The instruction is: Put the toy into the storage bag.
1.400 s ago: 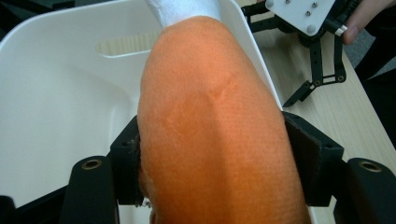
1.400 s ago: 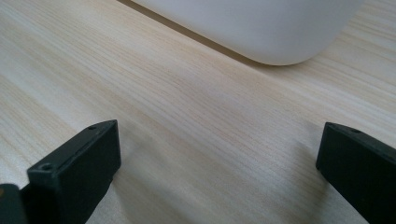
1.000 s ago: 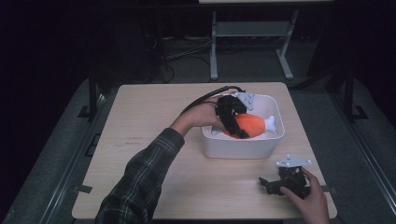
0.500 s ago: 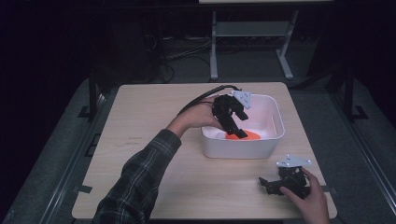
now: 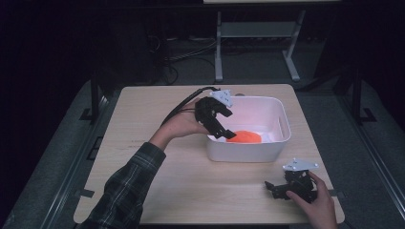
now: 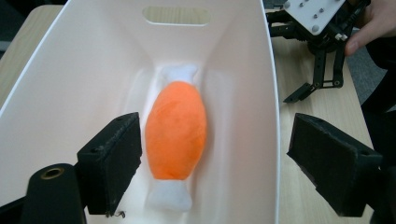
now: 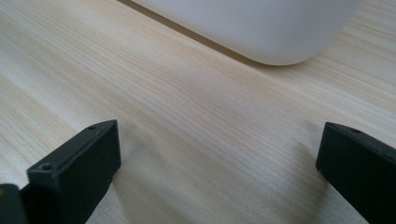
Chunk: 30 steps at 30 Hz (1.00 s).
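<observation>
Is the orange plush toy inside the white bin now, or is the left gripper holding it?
Inside. The orange plush toy lies flat on the white bin's floor, and the left gripper hangs open over it, its jaws clear of the toy.

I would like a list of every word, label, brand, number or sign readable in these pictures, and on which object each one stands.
None can be read.
The white tub, the orange plush toy, the wooden table and both grippers, left and right, carry no visible text or marks.
</observation>
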### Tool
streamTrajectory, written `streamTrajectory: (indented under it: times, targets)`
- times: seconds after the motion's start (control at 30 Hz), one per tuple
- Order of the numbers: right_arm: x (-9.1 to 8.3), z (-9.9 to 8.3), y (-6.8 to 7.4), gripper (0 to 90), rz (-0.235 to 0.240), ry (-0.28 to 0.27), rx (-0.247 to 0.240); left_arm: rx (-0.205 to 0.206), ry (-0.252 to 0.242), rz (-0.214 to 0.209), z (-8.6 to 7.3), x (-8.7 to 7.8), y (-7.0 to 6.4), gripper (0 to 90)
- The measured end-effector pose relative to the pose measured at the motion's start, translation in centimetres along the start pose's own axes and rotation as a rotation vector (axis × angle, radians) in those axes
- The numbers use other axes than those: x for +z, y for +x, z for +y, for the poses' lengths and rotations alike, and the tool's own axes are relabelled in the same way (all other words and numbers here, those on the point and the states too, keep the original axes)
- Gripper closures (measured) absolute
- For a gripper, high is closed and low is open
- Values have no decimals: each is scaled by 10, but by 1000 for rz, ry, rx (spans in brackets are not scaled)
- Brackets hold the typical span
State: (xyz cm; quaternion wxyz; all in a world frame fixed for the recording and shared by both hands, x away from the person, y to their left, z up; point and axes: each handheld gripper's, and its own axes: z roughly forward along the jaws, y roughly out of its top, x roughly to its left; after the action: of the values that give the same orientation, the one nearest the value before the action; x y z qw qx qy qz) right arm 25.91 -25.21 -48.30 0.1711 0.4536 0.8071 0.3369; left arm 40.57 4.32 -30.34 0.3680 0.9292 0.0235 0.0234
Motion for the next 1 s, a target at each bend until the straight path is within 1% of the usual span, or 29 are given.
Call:
streamTrajectory:
  times: [0.1, 0.13, 0.2, 0.23, 0.27, 0.3, 0.33, 0.4, 0.43, 0.47, 0.5, 0.57, 0.63, 0.67, 0.73, 0.77, 0.83, 0.87, 0.9, 0.93, 1.0]
  targets:
    - [0, 0, 0, 0, 1, -1, 1, -5, 0, 13, -4, -5, -1, 160]
    - [0, 0, 0, 0, 1, -1, 1, -14, -8, 30, -8, -9, -2, 158]
    - [0, 0, 0, 0, 1, -1, 1, -19, -11, 38, -10, -12, -2, 153]
    - [0, 0, 0, 0, 1, -1, 0, -32, -19, 59, -14, -17, -3, 153]
    - [0, 0, 0, 0, 1, -1, 0, -32, -19, 59, -14, -17, -3, 153]
    - [0, 0, 0, 0, 1, -2, -1, -53, -24, 91, -19, -21, -5, 153]
    - [0, 0, 0, 0, 1, -2, -1, -53, -24, 91, -19, -21, -5, 153]
    - [0, 0, 0, 0, 1, -2, -1, -68, -19, 111, -24, -25, -8, 153]
    - [0, 0, 0, 0, 1, -2, -1, -84, -17, 130, -28, -29, -10, 153]
    - [0, 0, 0, 0, 1, -1, 1, -84, -17, 130, -28, -29, -10, 153]
    - [0, 0, 0, 0, 1, -1, 1, -98, -22, 146, -33, -33, -12, 153]
    - [0, 0, 0, 0, 0, -2, 0, -110, -31, 152, -38, -39, -14, 153]
    - [0, 0, 0, 0, 0, -2, -1, -127, -43, 170, -44, -43, -18, 153]
    - [0, 0, 0, 0, 0, -2, -1, -127, -43, 170, -44, -43, -18, 153]
    - [0, 0, 0, 0, 0, -2, -1, -149, -53, 187, -50, -46, -20, 153]
    - [0, 0, 0, 0, 0, -2, 0, -174, -59, 209, -56, -50, -23, 153]
    - [0, 0, 0, 0, 0, -1, 1, -199, -68, 226, -62, -53, -25, 155]
    - [0, 0, 0, 0, 0, -1, 1, -199, -68, 226, -62, -53, -25, 155]
    - [0, 0, 0, 0, 0, -1, 1, -215, -73, 235, -68, -56, -28, 155]
    - [0, 0, 0, 0, 0, -1, 0, -215, -73, 235, -68, -56, -28, 156]
    - [0, 0, 0, 0, 0, -2, -1, -236, -84, 246, -76, -57, -31, 156]
